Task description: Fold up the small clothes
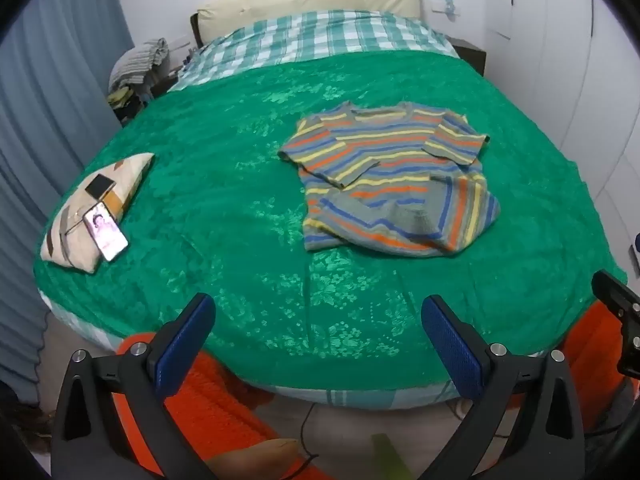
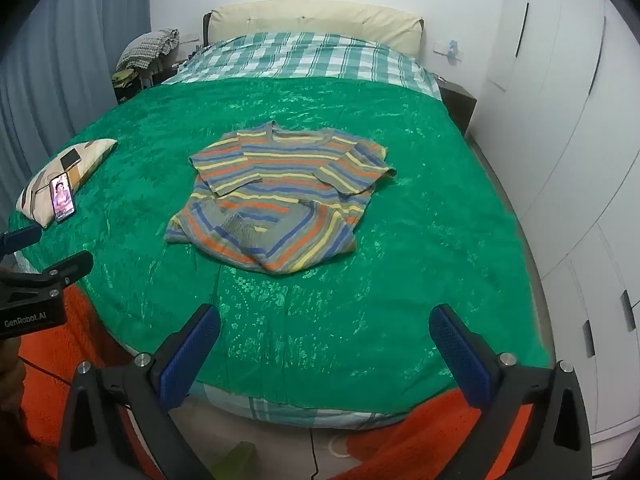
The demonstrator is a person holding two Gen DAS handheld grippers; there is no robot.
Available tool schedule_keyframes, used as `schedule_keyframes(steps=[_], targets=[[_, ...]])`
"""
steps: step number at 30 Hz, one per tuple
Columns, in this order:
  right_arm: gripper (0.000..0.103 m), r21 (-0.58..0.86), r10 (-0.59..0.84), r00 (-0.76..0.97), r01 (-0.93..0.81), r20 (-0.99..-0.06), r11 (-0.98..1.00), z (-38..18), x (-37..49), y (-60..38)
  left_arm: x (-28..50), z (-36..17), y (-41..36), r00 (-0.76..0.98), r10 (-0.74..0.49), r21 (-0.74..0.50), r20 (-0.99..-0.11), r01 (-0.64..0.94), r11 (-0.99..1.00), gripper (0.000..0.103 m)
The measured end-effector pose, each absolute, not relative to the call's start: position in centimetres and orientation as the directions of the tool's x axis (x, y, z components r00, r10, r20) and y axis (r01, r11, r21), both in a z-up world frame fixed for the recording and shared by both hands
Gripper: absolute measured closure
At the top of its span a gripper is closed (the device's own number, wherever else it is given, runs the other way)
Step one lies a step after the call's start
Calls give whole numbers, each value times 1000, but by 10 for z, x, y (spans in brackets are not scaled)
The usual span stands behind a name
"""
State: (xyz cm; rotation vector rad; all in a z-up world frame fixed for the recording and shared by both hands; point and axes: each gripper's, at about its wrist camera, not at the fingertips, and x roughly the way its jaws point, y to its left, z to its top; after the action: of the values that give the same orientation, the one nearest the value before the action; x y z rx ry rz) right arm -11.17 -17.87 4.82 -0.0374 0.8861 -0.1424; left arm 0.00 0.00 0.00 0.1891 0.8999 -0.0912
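Both claws stand wide with nothing between their pads: the left gripper [image 1: 318, 322] and the right gripper [image 2: 324, 330] hang above the near edge of the bed [image 2: 420, 280]. One striped shirt [image 2: 280, 196] lies mid-blanket, sleeves folded in, well apart from them. Beside a pillow [image 1: 100, 196] leans a phone [image 1: 106, 232].

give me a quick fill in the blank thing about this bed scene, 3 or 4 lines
1. The striped shirt lies on a ____ blanket.
2. The phone with its screen lit leans on a small ____ at the bed's left edge.
3. The left gripper and the right gripper are both ____, holding nothing.
4. The shirt's bottom hem is folded ____ over its body.

Missing words: green; pillow; open; up
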Motion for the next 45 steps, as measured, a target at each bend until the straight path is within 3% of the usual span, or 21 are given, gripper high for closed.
schedule_keyframes(steps=[20,29,45], targets=[[0,-92,-130,583,95,-802,991,40,-103,-174,1,-13,-1,600,16,148,-800,172,974,0],[0,-112,-183,573,157,-799,981,39,-98,-186,8,-13,2,567,-32,92,-823,189,978,0],[0,-171,-246,529,187,-812,967,31,-97,-190,11,-22,7,554,24,130,-832,153,980,0]])
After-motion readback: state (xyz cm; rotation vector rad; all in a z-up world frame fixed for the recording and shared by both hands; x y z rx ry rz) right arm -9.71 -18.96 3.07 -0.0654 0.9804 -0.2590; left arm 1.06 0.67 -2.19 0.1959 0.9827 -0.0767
